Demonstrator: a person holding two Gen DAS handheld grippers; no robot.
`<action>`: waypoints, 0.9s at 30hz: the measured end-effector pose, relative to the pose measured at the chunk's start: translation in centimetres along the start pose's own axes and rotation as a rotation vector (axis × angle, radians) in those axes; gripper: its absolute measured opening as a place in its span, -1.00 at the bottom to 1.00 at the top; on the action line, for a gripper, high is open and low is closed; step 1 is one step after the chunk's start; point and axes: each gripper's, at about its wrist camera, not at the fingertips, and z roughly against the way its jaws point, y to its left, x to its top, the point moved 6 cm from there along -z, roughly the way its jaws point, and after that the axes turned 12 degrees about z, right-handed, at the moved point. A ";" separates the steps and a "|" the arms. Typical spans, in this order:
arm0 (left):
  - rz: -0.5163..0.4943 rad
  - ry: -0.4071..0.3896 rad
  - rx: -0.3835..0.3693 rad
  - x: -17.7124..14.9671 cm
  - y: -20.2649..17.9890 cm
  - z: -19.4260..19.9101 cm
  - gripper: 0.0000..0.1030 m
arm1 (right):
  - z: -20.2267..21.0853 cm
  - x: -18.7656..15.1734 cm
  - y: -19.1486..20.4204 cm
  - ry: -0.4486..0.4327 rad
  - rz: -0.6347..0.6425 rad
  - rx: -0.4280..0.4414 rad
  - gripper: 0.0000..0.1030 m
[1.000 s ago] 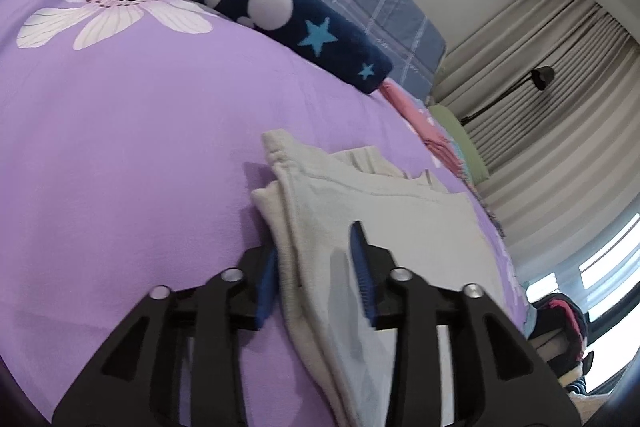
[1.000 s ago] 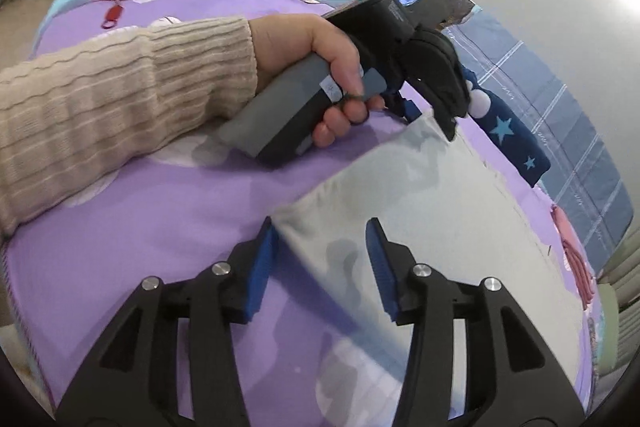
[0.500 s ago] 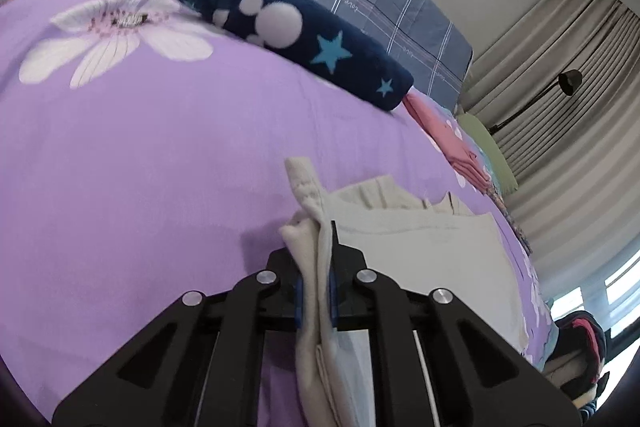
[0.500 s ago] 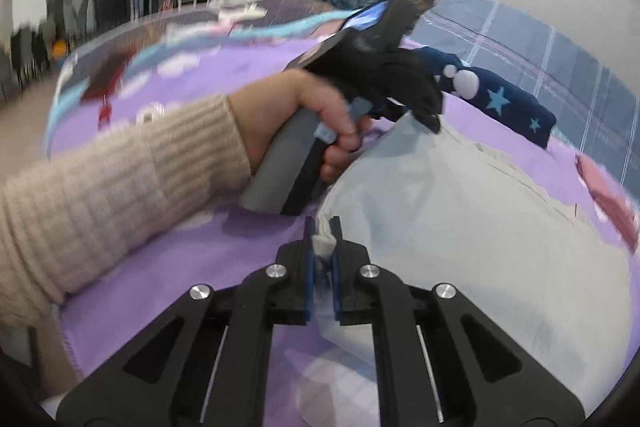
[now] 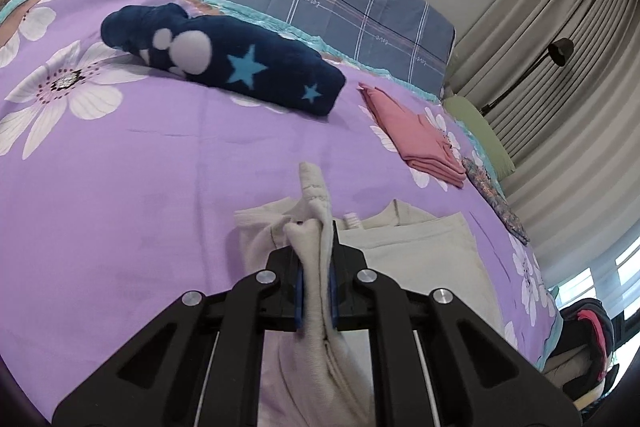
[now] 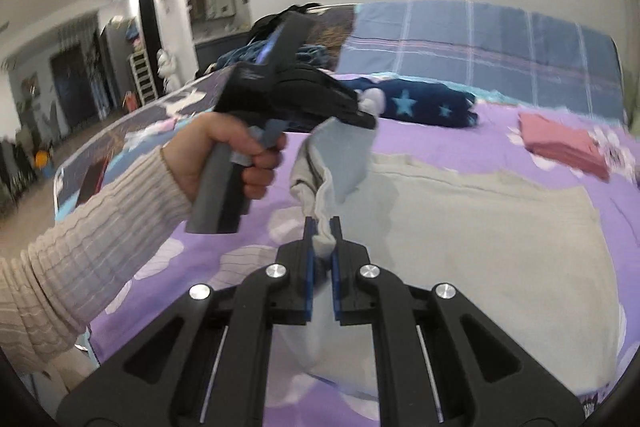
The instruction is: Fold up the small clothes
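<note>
Both claws have pinched shut and risen off the purple bedspread (image 5: 140, 187) since a second ago, taking the near edge of the cream garment (image 6: 480, 247) up with them; my left gripper (image 5: 316, 291) clamps one bunched corner, my right gripper (image 6: 322, 263) the other; between them the held hem runs left to right, the body lying flat beyond toward the far folded pink cloth (image 5: 424, 143); I judge the fold goes away from me.
</note>
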 end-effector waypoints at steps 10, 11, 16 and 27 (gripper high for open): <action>-0.130 -0.007 0.079 -1.4 -9.0 -3.3 -0.83 | 3.3 -3.3 -8.2 -0.043 -0.174 0.006 -0.87; -0.146 -0.007 0.085 -1.7 -10.2 -3.9 -0.83 | 3.8 -3.7 -9.2 -0.050 -0.193 0.001 -0.87; -0.216 -0.001 0.117 -3.1 -15.3 -6.7 -0.83 | 6.5 -5.9 -13.4 -0.075 -0.281 -0.024 -0.87; -0.388 0.088 0.191 -7.7 -23.0 -14.4 -0.83 | 9.8 -11.4 -19.9 -0.079 -0.436 -0.078 -0.87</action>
